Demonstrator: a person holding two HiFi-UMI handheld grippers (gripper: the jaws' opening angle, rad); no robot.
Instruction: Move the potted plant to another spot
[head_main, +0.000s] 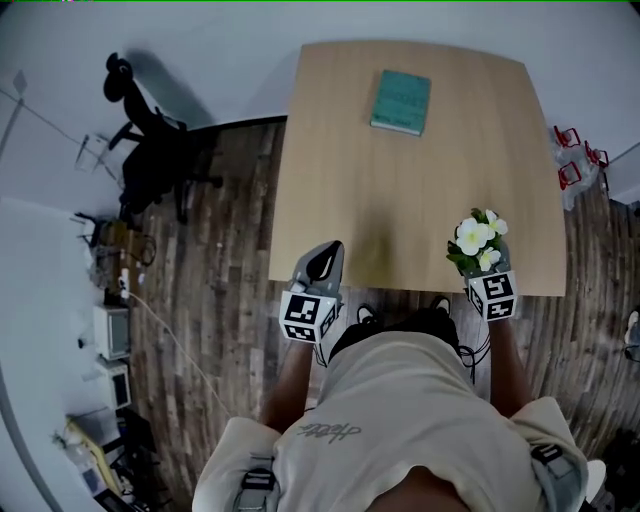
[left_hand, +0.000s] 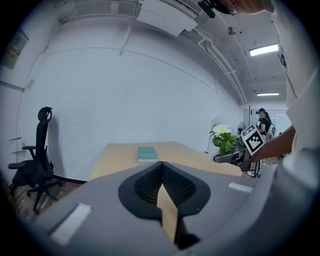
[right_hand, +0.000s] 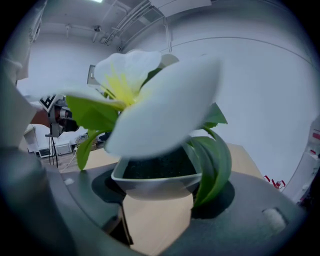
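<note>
plant in your right fingers, set-down not yet done

your right gripper (head_main: 488, 275) has its fingers clamped on the white pot of the potted plant (head_main: 478, 240) — the pot sits squarely between them, with blossoms and leaves spilling over the top and out ahead of the fingers. in the right gripper view bare wood shows under the pot, so it looks clear of the surface (head_main: 400, 200). i'd judge the pickup as made and the carry as under way. the plant hangs over the near edge of the surface, by the corner on your right side. your left gripper (head_main: 322, 265) has its fingers pressed together on nothing, at that same near edge and well to the left of the plant. a teal book (head_main: 401, 101) lies far ahead of both pairs of fingers. what's left: pick a free spot, lower the pot upright, then let go.
</note>
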